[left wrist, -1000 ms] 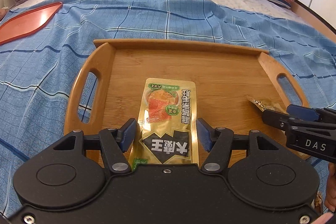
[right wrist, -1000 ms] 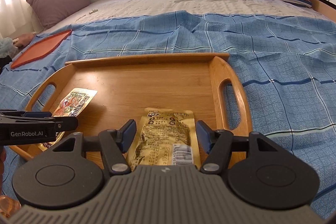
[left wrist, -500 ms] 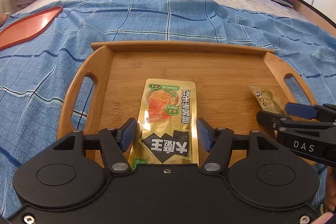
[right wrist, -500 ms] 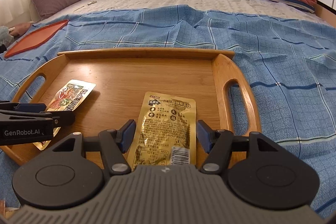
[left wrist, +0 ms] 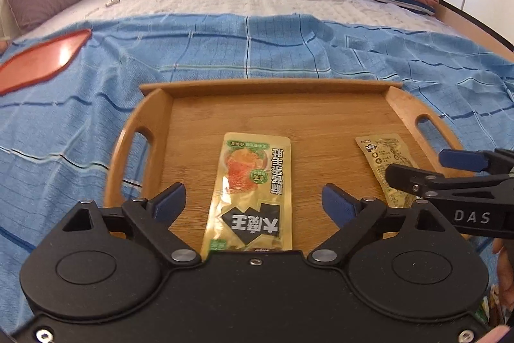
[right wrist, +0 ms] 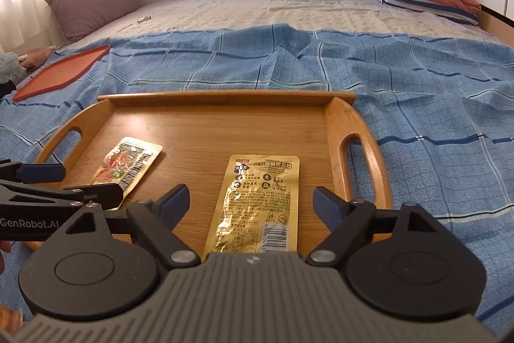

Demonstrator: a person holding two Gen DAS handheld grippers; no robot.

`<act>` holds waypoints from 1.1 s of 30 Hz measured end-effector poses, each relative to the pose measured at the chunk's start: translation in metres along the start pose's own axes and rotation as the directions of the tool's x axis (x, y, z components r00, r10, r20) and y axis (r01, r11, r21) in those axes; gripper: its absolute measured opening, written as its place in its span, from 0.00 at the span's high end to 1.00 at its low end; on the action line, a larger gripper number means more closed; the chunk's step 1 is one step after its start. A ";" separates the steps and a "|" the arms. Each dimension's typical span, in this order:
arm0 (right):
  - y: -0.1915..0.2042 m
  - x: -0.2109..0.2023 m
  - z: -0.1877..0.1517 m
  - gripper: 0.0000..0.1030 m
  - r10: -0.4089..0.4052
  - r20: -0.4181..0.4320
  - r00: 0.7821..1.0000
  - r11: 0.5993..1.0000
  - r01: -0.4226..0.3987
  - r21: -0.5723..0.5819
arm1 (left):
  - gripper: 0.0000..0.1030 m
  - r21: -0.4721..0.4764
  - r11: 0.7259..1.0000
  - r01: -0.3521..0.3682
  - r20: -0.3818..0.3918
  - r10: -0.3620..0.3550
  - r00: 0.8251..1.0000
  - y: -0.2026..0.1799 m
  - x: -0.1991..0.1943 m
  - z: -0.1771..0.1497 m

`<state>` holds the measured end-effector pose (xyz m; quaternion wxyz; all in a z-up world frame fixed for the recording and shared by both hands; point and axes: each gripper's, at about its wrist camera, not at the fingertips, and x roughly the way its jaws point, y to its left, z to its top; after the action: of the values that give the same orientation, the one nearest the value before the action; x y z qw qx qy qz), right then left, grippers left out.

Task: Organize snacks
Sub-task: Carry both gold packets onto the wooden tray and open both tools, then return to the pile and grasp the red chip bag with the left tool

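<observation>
My left claw (left wrist: 253, 198) has just spread wide, its blue pads clear of the gold snack packet with orange picture (left wrist: 253, 192) lying flat between them on the bamboo handled tray (left wrist: 154, 118). Beside it, my right claw (right wrist: 250, 200) has likewise opened around a gold printed packet (right wrist: 260, 201). Blue checked bedspread (right wrist: 433, 92) surrounds the tray.

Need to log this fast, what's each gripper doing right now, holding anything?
Left gripper: just opened, empty; orange snack packet lies loose on the tray.
Right gripper: just opened, empty; gold packet loose.
</observation>
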<state>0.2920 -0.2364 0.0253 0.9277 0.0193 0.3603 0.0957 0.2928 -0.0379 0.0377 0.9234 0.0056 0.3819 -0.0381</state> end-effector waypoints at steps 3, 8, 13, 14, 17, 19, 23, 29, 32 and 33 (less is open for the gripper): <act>0.004 -0.024 -0.001 0.10 0.006 0.035 0.999 1.000 -0.005 -0.008 | 0.06 0.022 1.000 0.017 0.037 -0.018 0.999 0.002 -0.024 -0.005; 0.012 -0.067 -0.013 0.06 0.016 0.098 0.995 1.000 -0.014 -0.025 | 0.04 0.034 0.998 0.052 0.091 -0.055 0.994 0.007 -0.069 -0.023; 0.024 -0.107 -0.038 0.01 -0.019 0.175 0.984 0.998 0.028 -0.050 | 0.02 0.050 0.996 0.068 0.156 -0.076 0.985 0.012 -0.111 -0.052; 0.026 -0.113 -0.043 0.01 -0.021 0.184 0.983 0.998 0.032 -0.059 | 0.02 0.051 0.996 0.071 0.168 -0.079 0.983 0.014 -0.119 -0.058; 0.029 -0.131 -0.061 0.00 -0.014 0.199 0.980 0.998 0.026 -0.060 | 0.01 0.055 0.996 0.068 0.198 -0.078 0.977 0.018 -0.137 -0.077; 0.029 -0.141 -0.074 0.00 -0.014 0.205 0.979 0.998 0.025 -0.054 | 0.01 0.058 0.997 0.057 0.213 -0.068 0.975 0.019 -0.147 -0.090; 0.029 -0.153 -0.099 0.00 -0.030 0.212 0.977 0.999 0.037 -0.030 | 0.00 0.065 0.997 0.044 0.231 -0.058 0.971 0.021 -0.162 -0.118; 0.030 -0.170 -0.134 0.00 -0.076 0.226 0.971 0.996 0.082 -0.018 | 0.00 0.100 0.994 0.032 0.240 -0.055 0.969 0.018 -0.174 -0.154; 0.029 -0.178 -0.151 0.00 -0.113 0.241 0.964 0.993 0.116 0.003 | 0.00 0.121 0.992 0.035 0.252 -0.065 0.966 0.016 -0.179 -0.169; 0.029 -0.180 -0.156 0.00 -0.128 0.249 0.960 0.991 0.130 0.008 | 0.00 0.128 0.991 0.039 0.255 -0.071 0.964 0.015 -0.180 -0.173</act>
<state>0.0528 -0.2471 0.0325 0.9699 0.0037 0.2412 0.0333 0.0445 -0.0041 0.0421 0.9619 0.0462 0.2550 -0.0873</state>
